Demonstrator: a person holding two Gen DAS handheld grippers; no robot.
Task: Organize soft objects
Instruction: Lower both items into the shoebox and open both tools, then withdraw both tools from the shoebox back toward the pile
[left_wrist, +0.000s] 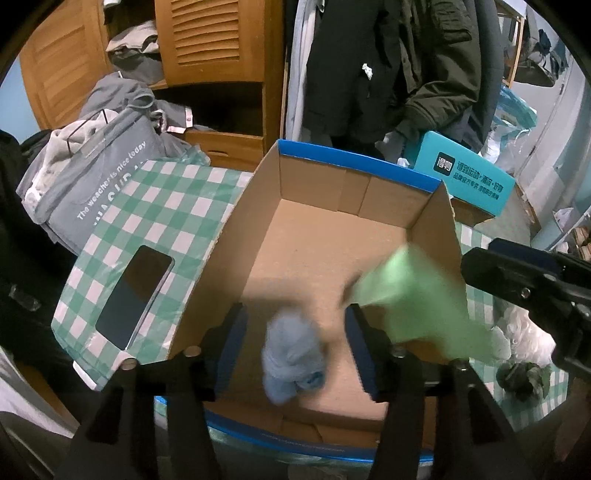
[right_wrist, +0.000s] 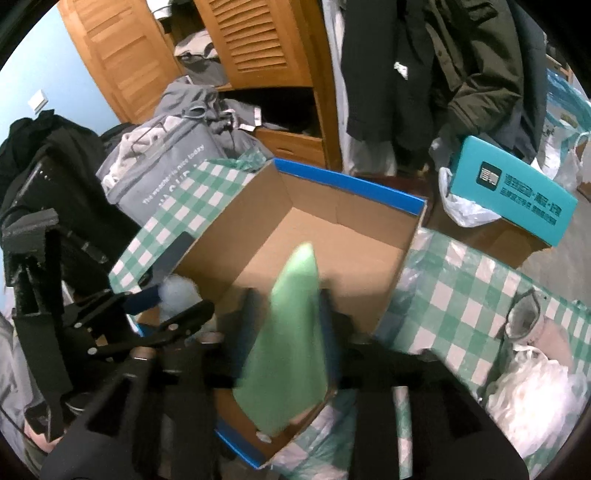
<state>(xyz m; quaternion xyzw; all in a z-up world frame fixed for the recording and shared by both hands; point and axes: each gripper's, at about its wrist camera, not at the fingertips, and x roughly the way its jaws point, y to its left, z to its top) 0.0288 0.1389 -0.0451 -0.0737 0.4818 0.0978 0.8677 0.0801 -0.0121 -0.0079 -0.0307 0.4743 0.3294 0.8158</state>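
Only the left wrist view shows the box floor whole: a pale blue soft bundle (left_wrist: 293, 360) lies between the spread fingers of the left gripper (left_wrist: 295, 347), touching neither, on the cardboard bottom of the blue-rimmed box (left_wrist: 354, 166). From the right wrist view that bundle is just a blurred pale patch behind the other tool, but here the green cloth (right_wrist: 291, 339) fills the space between the fingers of the right gripper (right_wrist: 286, 328), which are clamped on it over the box's near right corner. Most of the box floor toward the far wall is bare. A phone (left_wrist: 135, 297) lies on the checked tablecloth (left_wrist: 166, 210) left of the box; a white plastic bag (right_wrist: 535, 391) lies to its right.
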